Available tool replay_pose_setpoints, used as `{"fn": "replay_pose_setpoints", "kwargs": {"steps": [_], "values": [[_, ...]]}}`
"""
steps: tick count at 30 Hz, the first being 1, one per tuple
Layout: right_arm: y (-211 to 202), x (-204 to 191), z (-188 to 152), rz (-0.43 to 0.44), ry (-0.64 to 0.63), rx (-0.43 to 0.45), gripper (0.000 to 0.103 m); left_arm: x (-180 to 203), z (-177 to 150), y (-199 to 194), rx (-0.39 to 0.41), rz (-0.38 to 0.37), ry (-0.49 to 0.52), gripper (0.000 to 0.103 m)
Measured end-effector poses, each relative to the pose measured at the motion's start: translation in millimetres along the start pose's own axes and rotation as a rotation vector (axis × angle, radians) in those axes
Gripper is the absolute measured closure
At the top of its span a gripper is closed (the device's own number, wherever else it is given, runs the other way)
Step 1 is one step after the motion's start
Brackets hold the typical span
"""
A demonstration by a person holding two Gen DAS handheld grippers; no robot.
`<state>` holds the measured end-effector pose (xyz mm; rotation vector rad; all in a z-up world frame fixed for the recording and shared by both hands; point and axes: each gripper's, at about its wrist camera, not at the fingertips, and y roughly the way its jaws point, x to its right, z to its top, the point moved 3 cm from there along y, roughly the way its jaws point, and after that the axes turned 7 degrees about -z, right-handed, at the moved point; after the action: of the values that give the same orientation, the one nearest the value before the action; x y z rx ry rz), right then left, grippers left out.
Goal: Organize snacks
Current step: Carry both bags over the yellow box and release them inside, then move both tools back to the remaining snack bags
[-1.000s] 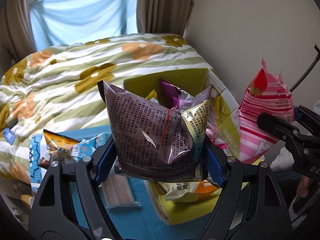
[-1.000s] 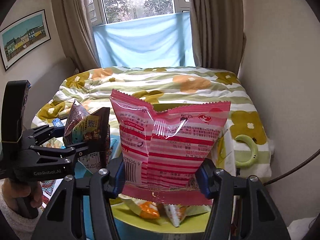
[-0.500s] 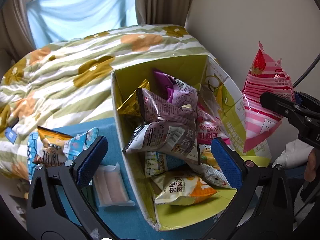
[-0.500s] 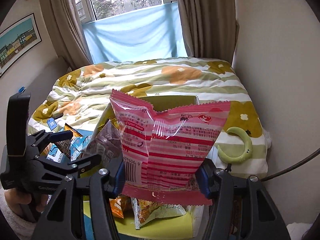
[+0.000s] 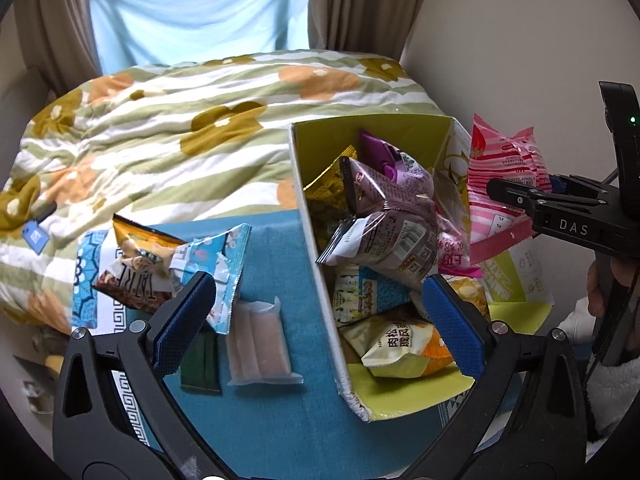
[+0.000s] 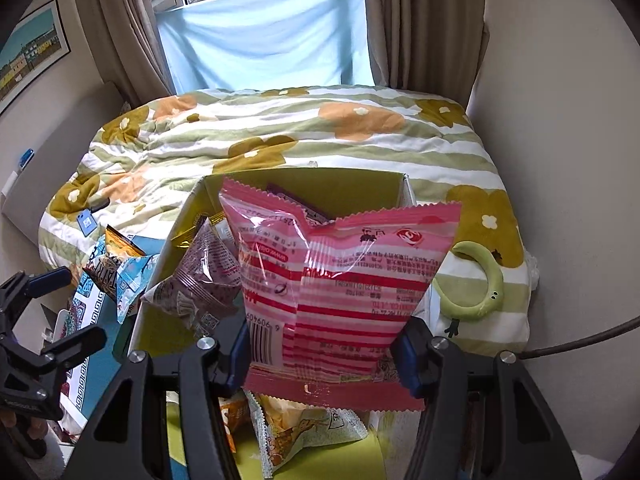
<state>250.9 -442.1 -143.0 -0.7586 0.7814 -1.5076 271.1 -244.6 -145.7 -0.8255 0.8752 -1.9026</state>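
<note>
Holding the pink striped plastic snack bag [image 6: 336, 292] clamped over the yellow-green cardboard box [image 6: 352, 188], the right gripper [image 6: 324, 354] must next, I judge, lower and release it, while the left gripper [image 5: 316, 316] is wide open and empty

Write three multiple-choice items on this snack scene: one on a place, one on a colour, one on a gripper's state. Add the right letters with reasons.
1. Where does the brown packet lie?
A. in the green box
B. on the quilt
C. on the floor

2. What colour is the mat under the loose snacks?
A. red
B. blue
C. black

3. What is the right gripper doing?
A. standing open and empty
B. gripping a pink striped bag
C. gripping a green ring

Key: 1 A, it rests on the pile inside the box; 2 B, blue cloth shows beside the box; 3 B, both pads press the bag's sides.
</note>
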Motion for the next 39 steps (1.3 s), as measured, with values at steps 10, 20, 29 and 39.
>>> {"fn": "replay_pose_setpoints", "kwargs": {"steps": [10,20,29,39], "values": [[-8,-5,-12,-0.035,-0.008,0.102,0.000,-18,-25,-6,-0.005,0.011,-0.073,0.001],[-33,-8,-29,0.002,0.019,0.115,0.000,-6,-35,-38,0.062,0.039,-0.062,0.001],[-79,-16,-31,0.020,0.011,0.189,0.000,-7,-53,-92,0.152,0.107,-0.086,0.001],[-123,-48,-45,0.074,-0.041,0.271,0.000,-34,-92,-144,0.228,0.196,-0.139,0.001]]}}
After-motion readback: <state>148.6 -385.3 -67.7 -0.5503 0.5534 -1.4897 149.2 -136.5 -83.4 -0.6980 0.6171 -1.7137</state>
